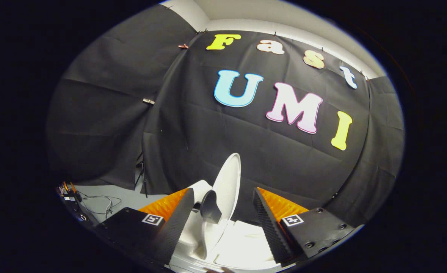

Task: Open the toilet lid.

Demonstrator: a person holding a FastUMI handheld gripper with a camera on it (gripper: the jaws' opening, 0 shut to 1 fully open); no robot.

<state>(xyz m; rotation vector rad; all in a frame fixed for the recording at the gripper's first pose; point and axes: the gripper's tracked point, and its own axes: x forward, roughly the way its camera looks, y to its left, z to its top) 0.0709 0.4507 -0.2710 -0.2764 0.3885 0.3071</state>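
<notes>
Standing raised, toilet lid (228, 182) between parted tongs (223, 206), cables (102, 201) beside

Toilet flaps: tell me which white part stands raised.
The lid stands raised, nearly upright between the open gripper fingers. The seat lies flat below them, on the bowl.

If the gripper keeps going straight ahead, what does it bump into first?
Probably the raised lid, which stands upright just ahead, between the open fingers of the hand-held gripper. Beyond it hangs the black cloth wall. Depth is hard to judge here.
</notes>
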